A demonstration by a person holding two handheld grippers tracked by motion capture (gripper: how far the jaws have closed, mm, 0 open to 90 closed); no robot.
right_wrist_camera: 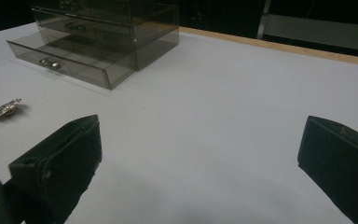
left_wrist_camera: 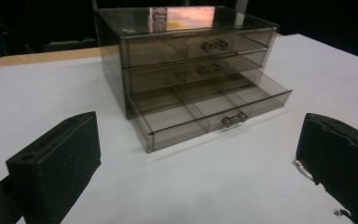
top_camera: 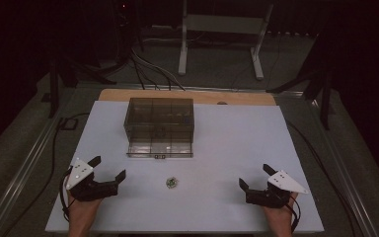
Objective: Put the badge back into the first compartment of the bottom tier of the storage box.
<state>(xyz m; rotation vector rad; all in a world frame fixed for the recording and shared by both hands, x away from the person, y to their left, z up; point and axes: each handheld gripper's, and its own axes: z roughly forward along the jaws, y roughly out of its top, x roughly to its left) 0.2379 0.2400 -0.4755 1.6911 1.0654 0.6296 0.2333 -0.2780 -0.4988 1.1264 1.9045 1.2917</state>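
A smoky see-through chest of three drawers (top_camera: 159,121) stands on the white table top (top_camera: 237,143), toward the back left of centre. Its bottom drawer (left_wrist_camera: 214,105) is pulled out and looks empty, with a small metal knob (left_wrist_camera: 230,119) at the front. A small silvery trinket (top_camera: 171,182) lies on the table in front of the chest, between the two hands; it lies flat (right_wrist_camera: 2,110) at the left of the right gripper view. My left gripper (top_camera: 109,169) rests open at the front left. My right gripper (top_camera: 254,177) rests open at the front right. Both hold nothing.
The white top lies on a wooden table whose edge (top_camera: 187,95) shows at the back. Cables (top_camera: 148,69) and a white metal stand (top_camera: 222,39) are on the dark floor beyond. Black tripod legs (top_camera: 321,89) flank the table.
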